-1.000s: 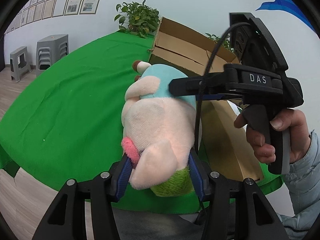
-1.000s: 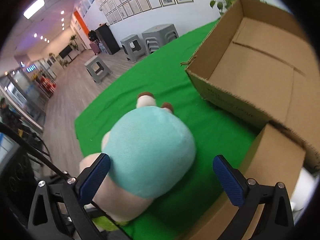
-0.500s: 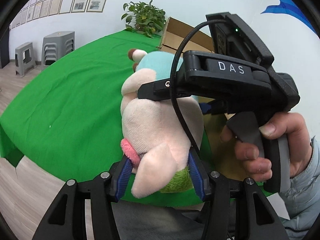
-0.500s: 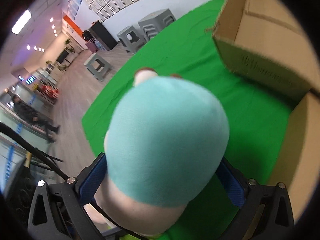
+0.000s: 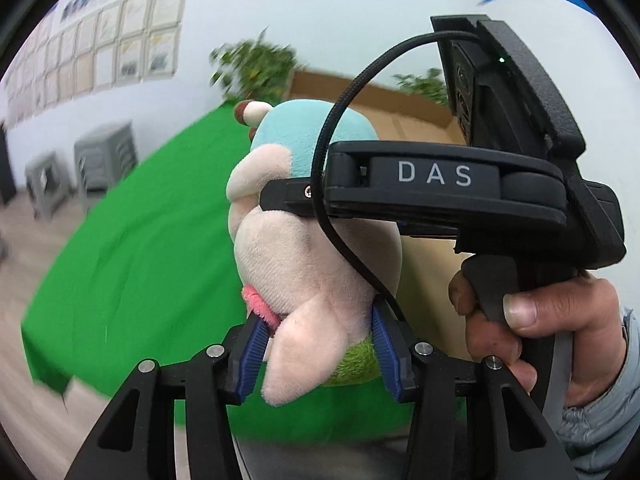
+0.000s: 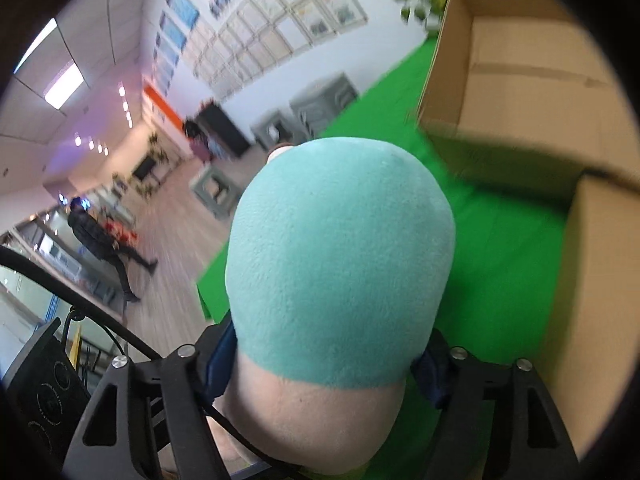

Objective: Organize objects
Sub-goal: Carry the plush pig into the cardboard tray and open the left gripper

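Note:
A plush toy (image 5: 304, 248), pale pink with a teal cap, brown-tipped horns and a green base, is held in the air above the green table. My left gripper (image 5: 318, 354) is shut on its lower end. My right gripper (image 6: 324, 360) is closed around its upper body just below the teal cap (image 6: 340, 264); in the left wrist view the right gripper's black body (image 5: 440, 184) crosses the toy from the right. Both grippers hold the same toy.
An open cardboard box (image 6: 516, 80) lies on the green tablecloth (image 5: 132, 248) behind and to the right, with one flap (image 6: 596, 280) near the right gripper. Potted plants (image 5: 256, 64) stand behind it. Grey stools (image 5: 104, 160) stand on the floor at left.
The right gripper moved in over the toy and closed on it below the teal cap. Both grippers lifted the toy higher; the views are motion blurred.

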